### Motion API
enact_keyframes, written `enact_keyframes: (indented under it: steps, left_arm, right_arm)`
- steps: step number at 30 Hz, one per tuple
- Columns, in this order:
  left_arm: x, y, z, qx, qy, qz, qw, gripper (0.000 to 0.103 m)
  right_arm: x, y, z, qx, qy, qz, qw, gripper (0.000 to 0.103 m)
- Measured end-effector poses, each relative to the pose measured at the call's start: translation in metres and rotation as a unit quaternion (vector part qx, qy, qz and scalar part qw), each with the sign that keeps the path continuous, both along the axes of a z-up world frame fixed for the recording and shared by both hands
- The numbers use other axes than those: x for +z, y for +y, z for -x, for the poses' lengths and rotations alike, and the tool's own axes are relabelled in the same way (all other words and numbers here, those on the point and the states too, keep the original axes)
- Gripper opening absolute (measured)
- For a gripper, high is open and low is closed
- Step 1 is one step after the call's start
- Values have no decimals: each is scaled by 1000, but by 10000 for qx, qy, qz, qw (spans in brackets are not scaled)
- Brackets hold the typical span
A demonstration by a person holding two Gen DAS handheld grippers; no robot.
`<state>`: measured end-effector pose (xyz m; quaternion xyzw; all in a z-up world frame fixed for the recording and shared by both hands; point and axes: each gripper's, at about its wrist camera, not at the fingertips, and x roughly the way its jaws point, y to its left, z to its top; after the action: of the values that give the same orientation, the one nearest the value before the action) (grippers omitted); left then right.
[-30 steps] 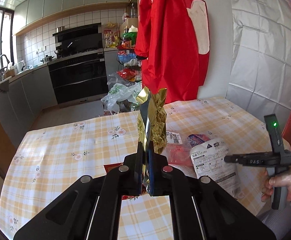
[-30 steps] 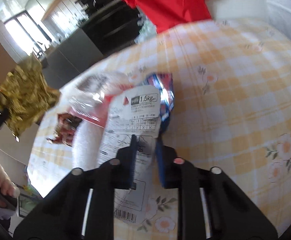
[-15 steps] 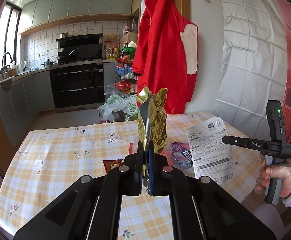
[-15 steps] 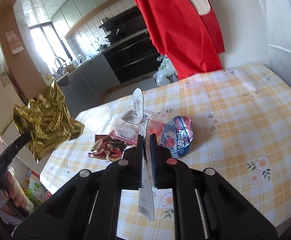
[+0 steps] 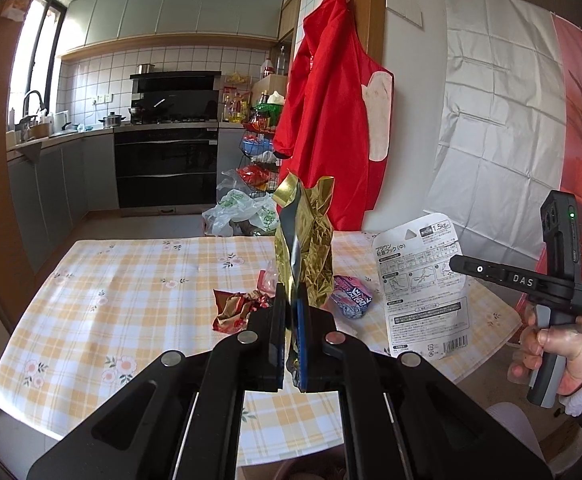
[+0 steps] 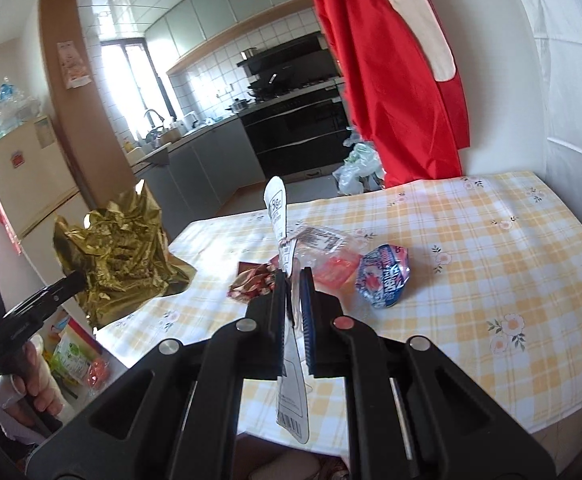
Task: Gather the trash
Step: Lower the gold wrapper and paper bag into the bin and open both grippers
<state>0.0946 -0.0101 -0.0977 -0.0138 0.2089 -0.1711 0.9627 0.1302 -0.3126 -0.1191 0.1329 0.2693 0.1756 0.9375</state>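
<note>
My left gripper [image 5: 289,300] is shut on a crumpled gold foil wrapper [image 5: 307,240] and holds it above the near table edge; the wrapper also shows in the right wrist view [image 6: 119,256]. My right gripper [image 6: 295,276] is shut on a white printed packaging card [image 6: 281,216], held edge-on above the table; the left wrist view shows the card [image 5: 423,280] flat-on. On the checked tablecloth [image 5: 131,280] lie a red-brown wrapper [image 5: 235,308], a blue-pink snack bag [image 6: 385,276] and a clear plastic pack with red contents [image 6: 327,256].
A red apron [image 5: 331,120] hangs on the wall behind the table. White plastic bags [image 5: 243,212] and a wire rack stand on the kitchen floor beyond. Bags of trash [image 6: 75,356] lie on the floor below the table's left edge.
Both grippers rose and pulled back from the table. The right gripper closed on the white card and lifted it off the table. The gold wrapper stayed gripped.
</note>
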Motion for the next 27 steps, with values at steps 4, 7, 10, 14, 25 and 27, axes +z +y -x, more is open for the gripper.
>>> enact_keyframes:
  steps: [4,7,10,14,25,27]
  left_arm:
    - [3,4,20,62,-42,47,10000,5]
    - [4,7,37,93,-101,58,9999,5]
    - [4,9,51,94,-116,44,9999,5]
    - [6,13,62,102,-138,59,9998,5]
    - [-6,15,62,138,69,199,9997,5]
    - [-9,16,62,158,116,210,9996,5]
  right_arm:
    - [6,6,29,110,-54,-10,9999,11]
    - [6,12,50,198,-55,31,9998,11]
    - [4,19,67,287,-18,117,9995,11]
    - [-1,28,83,430,31,209,9989,11]
    - [-25,50,92,800,347,194,9960,11]
    - [-27,53,92,843,388,197,9955,12]
